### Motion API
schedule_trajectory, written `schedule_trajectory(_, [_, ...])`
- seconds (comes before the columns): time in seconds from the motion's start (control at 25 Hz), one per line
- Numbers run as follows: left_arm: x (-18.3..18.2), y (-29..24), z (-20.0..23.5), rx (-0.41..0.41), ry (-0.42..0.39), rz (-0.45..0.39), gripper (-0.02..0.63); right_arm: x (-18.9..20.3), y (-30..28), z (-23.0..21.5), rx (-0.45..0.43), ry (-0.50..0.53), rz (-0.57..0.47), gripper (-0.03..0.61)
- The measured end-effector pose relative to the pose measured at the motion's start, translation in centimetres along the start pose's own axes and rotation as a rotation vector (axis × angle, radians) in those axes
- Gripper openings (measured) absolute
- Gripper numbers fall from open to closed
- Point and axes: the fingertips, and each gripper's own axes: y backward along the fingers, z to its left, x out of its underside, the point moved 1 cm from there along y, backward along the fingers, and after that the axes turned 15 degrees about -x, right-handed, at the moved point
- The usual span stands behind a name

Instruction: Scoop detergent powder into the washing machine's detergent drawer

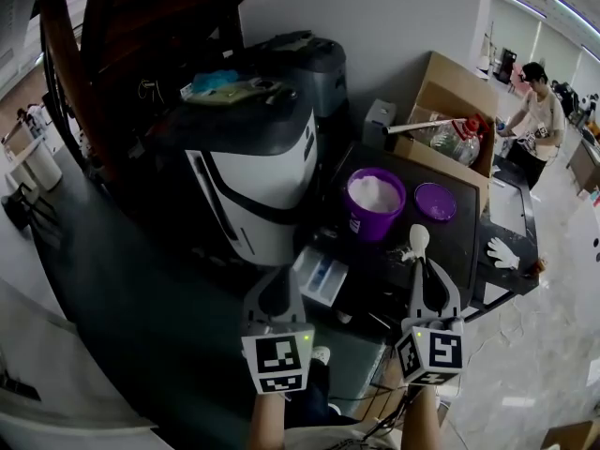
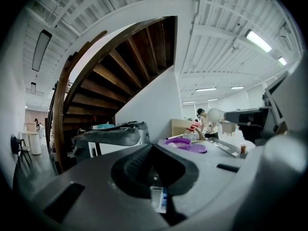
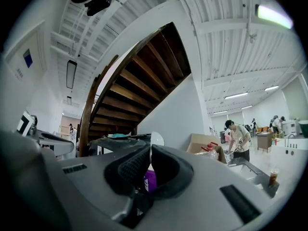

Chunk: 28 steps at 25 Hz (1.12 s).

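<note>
A white and black washing machine (image 1: 253, 181) stands at centre left, its detergent drawer (image 1: 321, 277) pulled out toward me. Just right of it, an open purple tub of white powder (image 1: 375, 202) sits on the black table (image 1: 469, 242), with the purple lid (image 1: 435, 201) beside it. My right gripper (image 1: 424, 264) is shut on a white scoop (image 1: 418, 240), whose bowl points up in front of the tub. The scoop (image 3: 156, 139) pokes above the right gripper's (image 3: 150, 152) shut jaws. My left gripper (image 1: 278, 287) hovers over the drawer's left end, shut and empty; in the left gripper view its (image 2: 153, 150) jaws meet.
A cardboard box (image 1: 450, 111) with plastic bottles stands behind the tub. A white glove (image 1: 502, 251) lies at the table's right edge. At the back right stands a person (image 1: 536, 111). A dark curved staircase (image 1: 103, 64) rises left of the machine.
</note>
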Motion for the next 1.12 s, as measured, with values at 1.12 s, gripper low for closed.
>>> schedule_trajectory(1.12, [-1.3,-23.3,-1.6,0.142,-0.013,-0.001,0.002,3.4,-19.0,-8.2,0.086,-0.033,0.109,0.021])
